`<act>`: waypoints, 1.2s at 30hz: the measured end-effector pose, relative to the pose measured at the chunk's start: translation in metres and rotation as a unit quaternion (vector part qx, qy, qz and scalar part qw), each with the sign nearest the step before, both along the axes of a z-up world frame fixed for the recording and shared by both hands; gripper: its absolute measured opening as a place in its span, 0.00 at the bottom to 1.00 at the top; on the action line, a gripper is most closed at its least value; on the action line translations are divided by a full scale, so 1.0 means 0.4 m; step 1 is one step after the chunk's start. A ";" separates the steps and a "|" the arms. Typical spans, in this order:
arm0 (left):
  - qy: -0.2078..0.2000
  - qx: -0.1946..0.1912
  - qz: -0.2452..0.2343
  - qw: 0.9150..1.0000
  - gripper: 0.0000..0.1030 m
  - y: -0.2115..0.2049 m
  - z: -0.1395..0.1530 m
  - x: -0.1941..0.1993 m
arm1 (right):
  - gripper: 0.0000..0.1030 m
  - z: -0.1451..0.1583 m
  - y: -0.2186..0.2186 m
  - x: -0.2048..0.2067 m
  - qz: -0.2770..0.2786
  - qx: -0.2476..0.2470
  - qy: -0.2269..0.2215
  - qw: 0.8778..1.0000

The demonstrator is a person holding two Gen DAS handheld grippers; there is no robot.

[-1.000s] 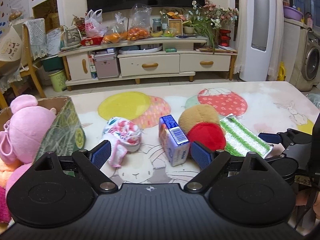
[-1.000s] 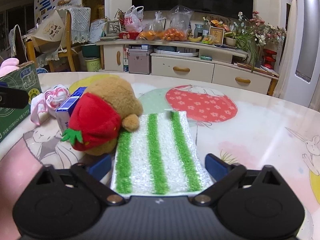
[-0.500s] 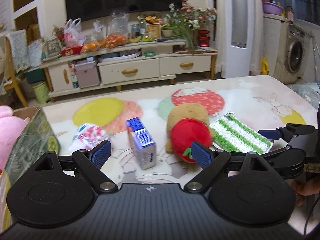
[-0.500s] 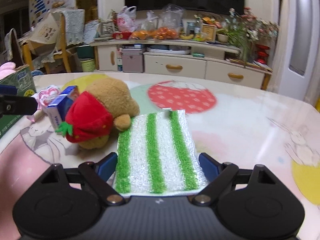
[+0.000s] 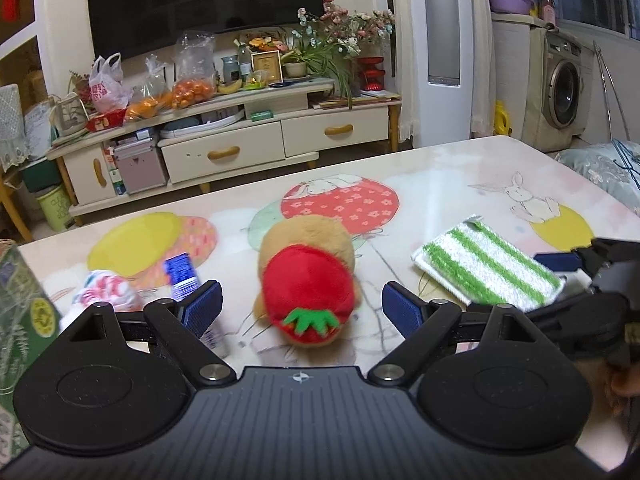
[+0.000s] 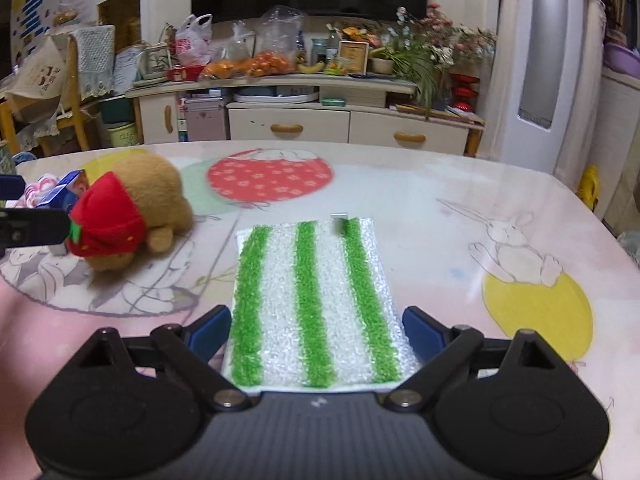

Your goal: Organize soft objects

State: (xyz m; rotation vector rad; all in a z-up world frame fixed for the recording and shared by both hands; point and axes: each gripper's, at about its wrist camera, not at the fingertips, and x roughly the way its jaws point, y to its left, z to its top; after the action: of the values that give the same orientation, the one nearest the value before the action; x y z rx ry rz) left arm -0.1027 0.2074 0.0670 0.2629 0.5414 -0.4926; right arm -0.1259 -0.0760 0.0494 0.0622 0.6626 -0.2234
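- Your left tool (image 5: 301, 307) is spread wide with nothing gripped; the brown plush toy with the red strawberry cap (image 5: 307, 280) lies on the bench (image 5: 440, 196) straight ahead, framed between the blue pads (image 5: 203, 305) but not touched. That framing suggests you are lining up to take the toy by its cap.
- Your right tool (image 6: 316, 334) also stands wide. Its jaws have just been opening, and the near end of the white cloth pad with green fuzzy stripes (image 6: 310, 296) lies flat between them, the pads just beside its long edges without pressing, so it is not held.
- The green printed cardboard box (image 5: 22, 312) at the left edge is probably the bin for soft things.
- The small blue-topped carton (image 5: 182, 276) and the crumpled floral cloth (image 5: 108, 294) sit between box and toy. The carton looks rigid, so judge it as staying behind.
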 end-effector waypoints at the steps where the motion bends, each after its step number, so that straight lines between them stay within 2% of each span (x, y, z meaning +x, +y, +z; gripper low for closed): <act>1: 0.002 -0.001 0.003 1.000 1.00 -0.014 -0.005 0.011 | 0.91 -0.001 0.000 0.001 0.002 0.001 0.001 1.000; 6: 0.010 0.000 0.022 1.000 1.00 -0.085 -0.035 0.089 | 0.98 -0.004 0.005 0.014 0.009 0.002 0.003 1.000; 12: 0.018 0.015 0.040 0.999 1.00 -0.139 -0.066 0.161 | 0.99 -0.006 -0.011 0.041 0.003 0.010 0.008 1.000; 17: 0.029 0.034 0.073 0.996 1.00 -0.164 -0.092 0.191 | 0.99 -0.008 -0.015 0.053 0.001 0.010 0.006 1.000; 18: 0.034 0.036 0.077 0.996 0.95 -0.165 -0.097 0.196 | 0.99 -0.010 -0.014 0.053 0.001 0.009 0.006 1.000; 19: 0.036 0.041 0.086 0.995 0.91 -0.159 -0.098 0.194 | 0.99 -0.010 -0.013 0.053 0.001 0.009 0.006 1.000; 22: 0.033 0.045 0.090 0.994 0.87 -0.154 -0.101 0.191 | 0.96 -0.009 -0.013 0.049 0.001 0.010 0.003 1.000; 25: 0.027 0.053 0.092 0.994 0.85 -0.151 -0.102 0.172 | 0.89 -0.006 -0.011 0.045 0.003 0.006 -0.002 1.000; 36: 0.030 0.052 0.100 0.993 0.83 -0.115 -0.085 0.098 | 0.83 0.000 0.024 0.042 0.026 -0.030 -0.007 0.999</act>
State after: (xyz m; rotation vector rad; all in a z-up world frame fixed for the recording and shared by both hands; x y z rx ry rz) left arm -0.0636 0.1614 0.0329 0.2911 0.6457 -0.2790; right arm -0.1090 -0.0664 0.0495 -0.0105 0.6418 -0.1925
